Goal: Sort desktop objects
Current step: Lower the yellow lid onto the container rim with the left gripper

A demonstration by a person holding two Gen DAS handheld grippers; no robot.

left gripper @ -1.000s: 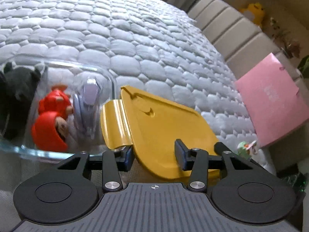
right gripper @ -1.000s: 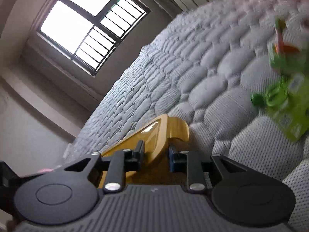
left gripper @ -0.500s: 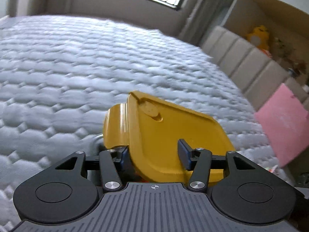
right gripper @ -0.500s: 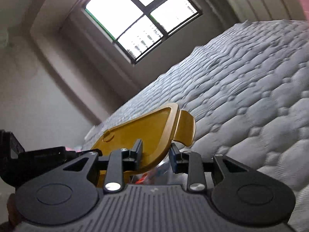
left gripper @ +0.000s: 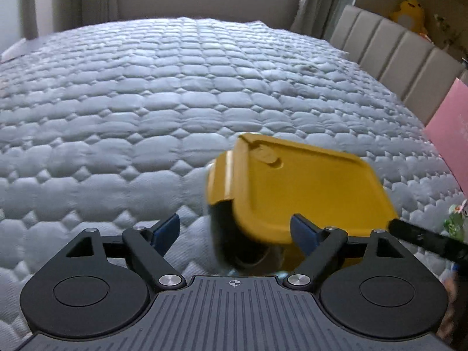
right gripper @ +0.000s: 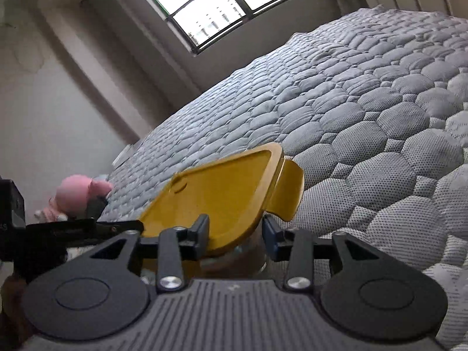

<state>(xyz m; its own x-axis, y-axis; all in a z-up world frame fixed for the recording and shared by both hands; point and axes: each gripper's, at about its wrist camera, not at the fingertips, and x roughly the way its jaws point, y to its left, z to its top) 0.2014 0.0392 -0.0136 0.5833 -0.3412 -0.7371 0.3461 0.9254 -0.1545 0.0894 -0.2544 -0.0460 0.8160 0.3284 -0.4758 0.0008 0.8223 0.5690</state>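
Yellow lid [left gripper: 295,187] is seen tilted over a clear container [right gripper: 248,254], of which only a small part shows beneath the lid; the container rests on the grey quilted bed [left gripper: 175,87]. The left gripper [left gripper: 234,231] is spread wide at the near edge of the lid, with nothing held between its blue pads. The right gripper [right gripper: 235,234] is opened less wide around a corner of the lid; whether the lid is touched by its pads cannot be told. Beyond the lid, to the right in the left wrist view, a pink box [left gripper: 450,128] stands at the bed's edge. A pink plush toy [right gripper: 76,193] lies left of the lid in the right wrist view.
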